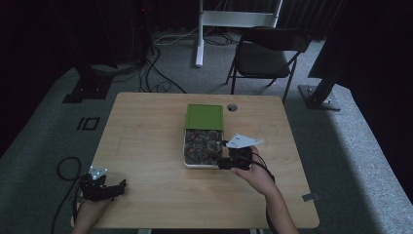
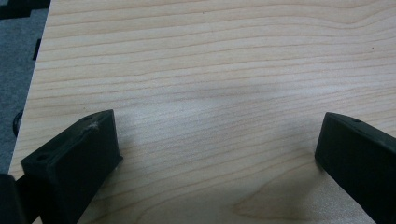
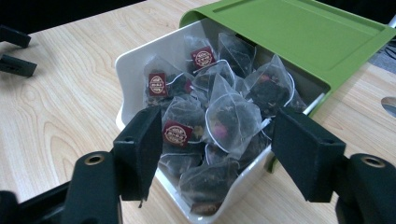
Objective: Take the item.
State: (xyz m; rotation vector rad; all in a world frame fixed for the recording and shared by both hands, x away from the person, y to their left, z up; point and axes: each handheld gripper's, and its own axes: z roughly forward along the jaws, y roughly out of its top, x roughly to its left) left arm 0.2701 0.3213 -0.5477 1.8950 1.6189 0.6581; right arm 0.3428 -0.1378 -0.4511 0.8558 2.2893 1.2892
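White rectangular box (image 1: 187,163) at the worktop's middle, long axis running near to far, standing flat. Its green lid (image 1: 204,116) is slid toward the far end, covering that part and leaving the near part open. The open part is heaped with clear pyramid tea bags (image 3: 232,116), several bearing small dark red square tags.

Left gripper (image 1: 119,185) fingers wide apart, right gripper (image 1: 223,164) half-spread — both low
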